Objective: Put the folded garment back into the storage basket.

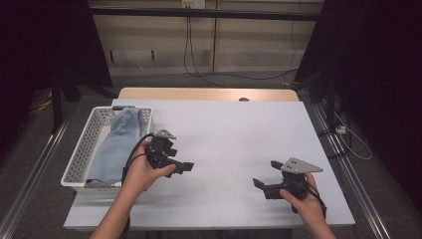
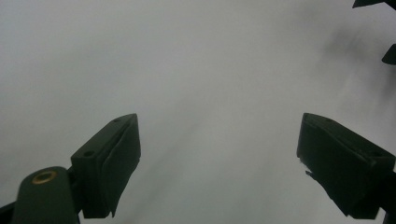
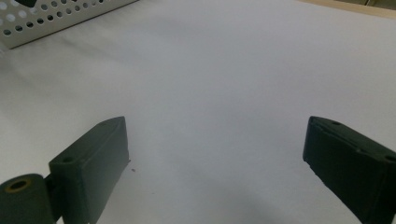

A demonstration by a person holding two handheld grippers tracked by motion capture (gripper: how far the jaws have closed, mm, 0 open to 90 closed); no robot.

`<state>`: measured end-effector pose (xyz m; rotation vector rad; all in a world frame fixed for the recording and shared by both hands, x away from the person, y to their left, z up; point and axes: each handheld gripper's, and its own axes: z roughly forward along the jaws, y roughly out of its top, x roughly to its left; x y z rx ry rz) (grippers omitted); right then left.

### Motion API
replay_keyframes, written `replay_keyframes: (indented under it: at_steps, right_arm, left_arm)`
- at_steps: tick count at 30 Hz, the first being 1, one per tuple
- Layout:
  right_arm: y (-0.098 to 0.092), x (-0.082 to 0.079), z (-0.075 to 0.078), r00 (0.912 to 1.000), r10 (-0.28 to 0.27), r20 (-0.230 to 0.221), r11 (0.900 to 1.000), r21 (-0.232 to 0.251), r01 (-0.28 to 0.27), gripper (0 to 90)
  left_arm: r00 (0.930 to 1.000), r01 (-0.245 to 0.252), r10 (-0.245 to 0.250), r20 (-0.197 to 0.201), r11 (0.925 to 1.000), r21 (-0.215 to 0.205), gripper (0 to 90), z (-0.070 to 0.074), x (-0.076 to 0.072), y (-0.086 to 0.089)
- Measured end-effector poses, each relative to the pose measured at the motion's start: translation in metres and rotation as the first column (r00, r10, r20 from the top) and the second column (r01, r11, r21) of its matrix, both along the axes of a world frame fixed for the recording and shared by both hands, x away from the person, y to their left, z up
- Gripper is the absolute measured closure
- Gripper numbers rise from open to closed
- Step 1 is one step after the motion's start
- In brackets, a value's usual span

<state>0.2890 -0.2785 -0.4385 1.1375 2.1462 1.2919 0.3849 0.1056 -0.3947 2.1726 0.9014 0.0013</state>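
My left gripper (image 1: 181,159) is held over the white table cover just right of the basket, with its jaws pointing right. In the left gripper view, the left gripper (image 2: 219,121) is open wide with bare white surface between its pads. My right gripper (image 1: 265,173) is held near the table's front right, its jaws pointing left toward the other gripper. In the right gripper view, the right gripper (image 3: 217,122) is open too, with nothing between its pads. A fingertip (image 2: 390,55) of the right gripper shows at the top right of the left gripper view.
A white perforated basket (image 1: 82,152) stands at the table's left edge with a blue-grey cloth (image 1: 117,142) lying in it; the basket wall (image 3: 51,21) also shows top left. The white cover (image 1: 234,134) spreads between the grippers. Beyond its far edge runs a wooden strip (image 1: 209,93).
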Motion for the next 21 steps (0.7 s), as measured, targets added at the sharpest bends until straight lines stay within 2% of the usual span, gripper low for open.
replay_keyframes:
  at_steps: [7,16,21]
  right_arm:
    - [0.0,0.0,0.0,1.0,-0.001,0.003,1.0,0.001,0.001,6.1]
    - [-0.001,0.0,0.0,1.0,-0.001,0.0,1.0,0.007,0.001,6.1]
    - [0.0,0.0,0.0,1.0,0.001,0.003,1.0,0.004,-0.001,6.1]
  left_arm:
    - [0.9999,0.013,-0.013,0.0,0.9999,0.005,13.7,-0.004,-0.005,-0.001]
    - [0.9999,0.012,-0.012,-0.004,0.9997,-0.02,13.7,-0.009,-0.009,-0.001]
    - [0.9998,0.015,-0.016,-0.008,0.9997,-0.019,13.7,-0.014,-0.011,-0.001]
